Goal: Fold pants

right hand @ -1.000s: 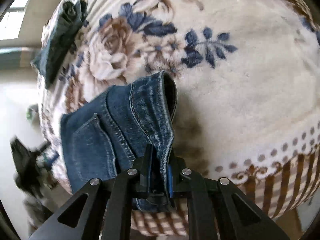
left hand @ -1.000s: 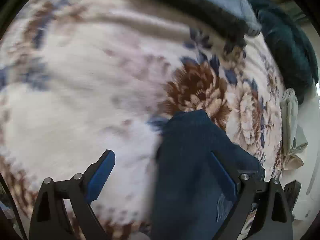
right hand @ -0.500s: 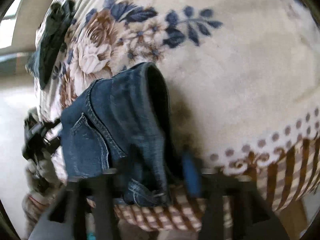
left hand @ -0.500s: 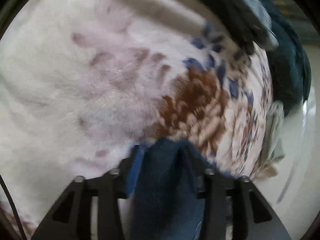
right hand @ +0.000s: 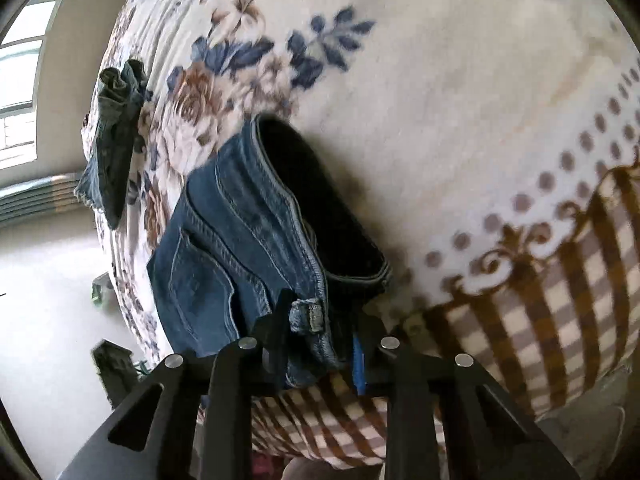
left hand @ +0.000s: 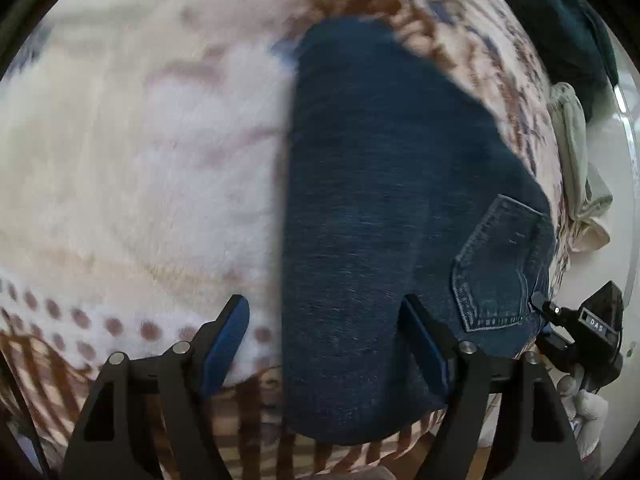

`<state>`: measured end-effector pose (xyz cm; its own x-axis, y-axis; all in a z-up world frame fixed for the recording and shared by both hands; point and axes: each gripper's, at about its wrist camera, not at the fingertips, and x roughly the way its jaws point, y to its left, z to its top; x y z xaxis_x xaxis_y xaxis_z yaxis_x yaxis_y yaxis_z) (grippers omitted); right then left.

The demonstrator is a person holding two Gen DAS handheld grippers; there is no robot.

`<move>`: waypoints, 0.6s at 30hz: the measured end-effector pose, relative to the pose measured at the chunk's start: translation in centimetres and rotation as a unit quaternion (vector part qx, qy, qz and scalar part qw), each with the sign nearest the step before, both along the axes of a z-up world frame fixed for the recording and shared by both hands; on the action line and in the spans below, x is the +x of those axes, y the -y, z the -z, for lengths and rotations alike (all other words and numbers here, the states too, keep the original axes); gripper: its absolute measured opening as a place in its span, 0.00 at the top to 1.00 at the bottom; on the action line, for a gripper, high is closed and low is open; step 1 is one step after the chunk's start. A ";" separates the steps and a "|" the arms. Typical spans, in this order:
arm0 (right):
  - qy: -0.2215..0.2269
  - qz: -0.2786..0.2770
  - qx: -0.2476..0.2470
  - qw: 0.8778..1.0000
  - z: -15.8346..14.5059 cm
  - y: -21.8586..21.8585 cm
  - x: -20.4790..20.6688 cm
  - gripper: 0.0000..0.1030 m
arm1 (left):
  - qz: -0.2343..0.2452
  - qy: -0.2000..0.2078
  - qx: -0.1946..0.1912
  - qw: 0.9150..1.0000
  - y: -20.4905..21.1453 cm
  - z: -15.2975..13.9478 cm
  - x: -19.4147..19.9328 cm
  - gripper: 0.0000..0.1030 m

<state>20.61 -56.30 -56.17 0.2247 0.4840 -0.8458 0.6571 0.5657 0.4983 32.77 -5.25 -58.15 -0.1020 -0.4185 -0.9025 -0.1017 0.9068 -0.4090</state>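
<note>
The dark blue jeans [left hand: 384,200] lie folded on the floral blanket [left hand: 140,160] near its front edge, back pocket [left hand: 496,268] showing at right. My left gripper [left hand: 324,320] is open, its right finger over the denim, its left finger over the blanket. In the right wrist view the jeans [right hand: 248,240] show their waistband and a belt loop [right hand: 308,316]. My right gripper [right hand: 316,344] is partly open with the waistband edge between its fingers, not pinched.
A dark green garment [right hand: 116,136] lies at the blanket's far left edge in the right wrist view. A beige garment [left hand: 576,168] and dark teal cloth [left hand: 560,20] lie at right in the left wrist view. The blanket's checked border [right hand: 540,288] hangs over the front edge.
My left gripper opened, let go of the denim and drew back. My right gripper loosened from its shut grip on the waistband. The jeans now lie flat.
</note>
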 end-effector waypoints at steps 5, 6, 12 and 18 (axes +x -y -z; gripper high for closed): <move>-0.035 -0.019 0.030 0.999 3.0 -0.4 0.4 0.61 | 0.005 -0.001 -0.001 1.000 0.4 -1.6 1.0 0.25; -0.031 -0.008 0.041 0.999 2.8 -0.1 0.3 0.53 | -0.004 0.016 -0.005 1.000 0.2 -2.8 1.3 0.25; 0.035 0.053 0.124 0.990 2.3 -0.8 -2.5 0.17 | -0.064 0.037 -0.071 0.995 -1.0 -2.9 4.1 0.21; 0.057 0.080 0.213 0.972 8.1 -6.3 -2.2 0.17 | -0.094 0.032 -0.050 0.994 -0.5 0.0 9.6 0.21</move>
<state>18.39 -50.03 -64.31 0.4070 0.7359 -0.5411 0.6459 0.1870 0.7402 42.34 -4.79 -58.19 0.0420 -0.5124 -0.8577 -0.2370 0.8289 -0.5068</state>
